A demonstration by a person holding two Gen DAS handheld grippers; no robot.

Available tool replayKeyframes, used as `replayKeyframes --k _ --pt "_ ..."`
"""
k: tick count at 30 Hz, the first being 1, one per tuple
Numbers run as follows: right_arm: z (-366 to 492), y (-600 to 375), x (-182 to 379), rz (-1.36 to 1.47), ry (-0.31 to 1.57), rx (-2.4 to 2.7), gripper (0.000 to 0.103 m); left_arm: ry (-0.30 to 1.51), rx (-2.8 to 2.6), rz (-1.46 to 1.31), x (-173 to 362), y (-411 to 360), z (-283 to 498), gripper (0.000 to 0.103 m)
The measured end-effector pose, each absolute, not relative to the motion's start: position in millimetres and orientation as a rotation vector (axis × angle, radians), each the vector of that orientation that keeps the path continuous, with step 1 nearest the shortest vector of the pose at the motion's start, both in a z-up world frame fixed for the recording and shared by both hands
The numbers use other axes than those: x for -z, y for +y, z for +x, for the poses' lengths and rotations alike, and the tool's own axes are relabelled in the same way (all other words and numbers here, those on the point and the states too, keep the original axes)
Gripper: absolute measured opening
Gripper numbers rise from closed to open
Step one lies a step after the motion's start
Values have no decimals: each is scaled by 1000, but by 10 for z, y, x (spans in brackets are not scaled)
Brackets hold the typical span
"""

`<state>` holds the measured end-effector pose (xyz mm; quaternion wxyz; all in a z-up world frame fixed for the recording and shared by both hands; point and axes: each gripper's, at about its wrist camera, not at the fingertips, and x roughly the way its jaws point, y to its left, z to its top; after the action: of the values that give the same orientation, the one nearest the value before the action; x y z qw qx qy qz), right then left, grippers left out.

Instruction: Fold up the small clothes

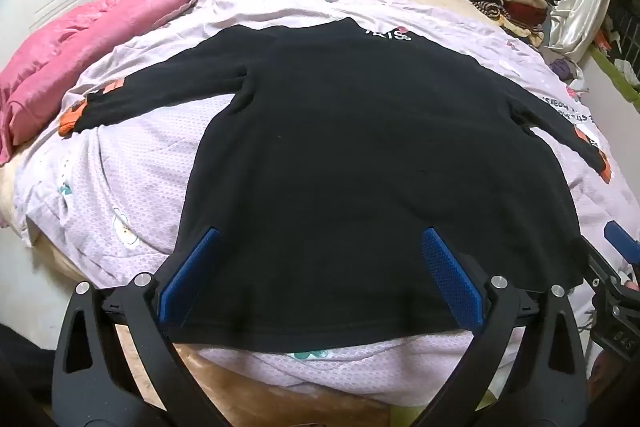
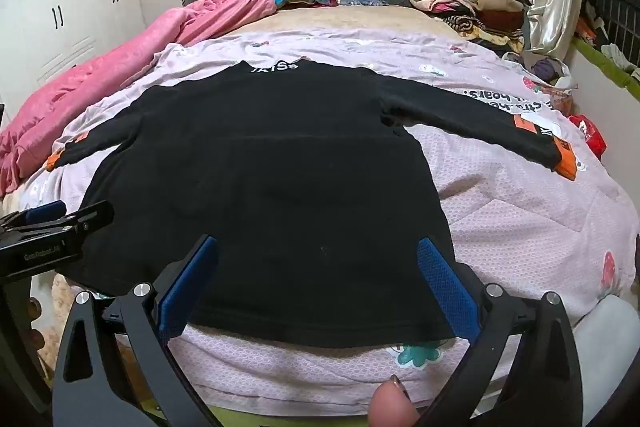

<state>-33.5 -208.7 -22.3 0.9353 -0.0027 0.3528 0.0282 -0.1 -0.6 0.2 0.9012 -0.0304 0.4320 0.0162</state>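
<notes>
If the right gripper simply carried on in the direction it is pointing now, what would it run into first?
Most likely the black sweater: the open right gripper hangs over its hem, fingers pointing along the body toward the collar. Height above the cloth is unclear, so it might skim over it instead.

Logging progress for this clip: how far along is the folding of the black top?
Done: the black long-sleeved top lies spread flat on the lilac printed bedsheet, both sleeves out. In hand: nothing; the left gripper and right gripper hover open above its hem. Left: every fold. Folded piles sit by the headboard.
</notes>
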Motion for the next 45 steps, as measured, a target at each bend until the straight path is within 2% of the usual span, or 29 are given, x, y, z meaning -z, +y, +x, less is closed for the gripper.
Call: replayKeyframes --k 45 --pt "-392 -1995 218 -45 696 -51 99 875 -14 -75 -35 -6 -41 94"
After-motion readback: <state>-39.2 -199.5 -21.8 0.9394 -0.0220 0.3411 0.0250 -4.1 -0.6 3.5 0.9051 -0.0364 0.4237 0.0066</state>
